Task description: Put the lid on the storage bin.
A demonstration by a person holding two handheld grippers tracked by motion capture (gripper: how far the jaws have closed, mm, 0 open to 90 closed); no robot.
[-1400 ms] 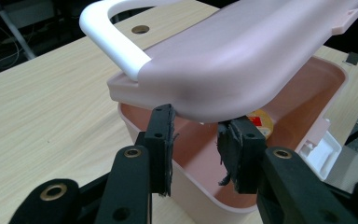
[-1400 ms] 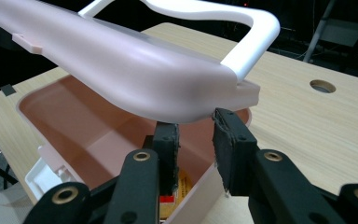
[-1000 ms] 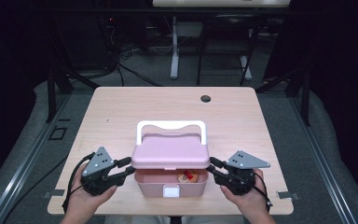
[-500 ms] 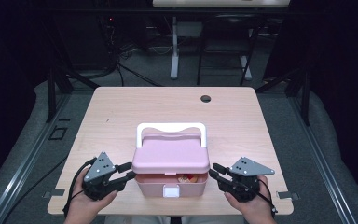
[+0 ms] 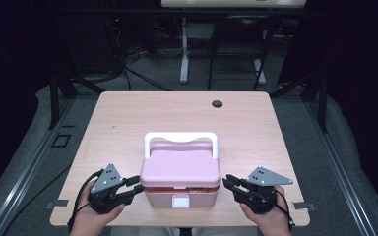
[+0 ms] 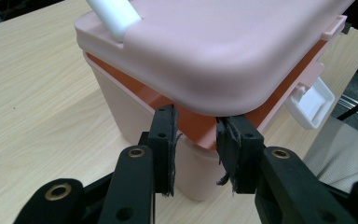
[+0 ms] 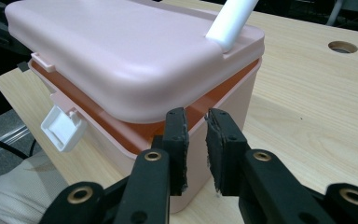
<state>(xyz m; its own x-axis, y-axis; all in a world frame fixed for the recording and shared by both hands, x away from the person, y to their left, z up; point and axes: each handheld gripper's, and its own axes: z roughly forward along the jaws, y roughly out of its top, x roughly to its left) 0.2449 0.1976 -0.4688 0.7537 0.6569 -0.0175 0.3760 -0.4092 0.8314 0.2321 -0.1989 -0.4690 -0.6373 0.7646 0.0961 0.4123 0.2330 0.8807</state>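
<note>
1. Pink lunch box with a white handle sits near the front edge of the wooden table — lid slightly raised, orange rim showing.
2. Left gripper — jaws parted, empty, tips at the box's left side under the lid.
3. Right gripper just beside the box's right side, jaws narrowly parted, holding nothing.

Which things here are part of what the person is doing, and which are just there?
In use:
- pink box, lid slightly ajar
- its white latch, unclipped
- left gripper beside the box
- right gripper beside the box

Just there:
- hole in the tabletop
- desk legs and cables behind the table
</note>
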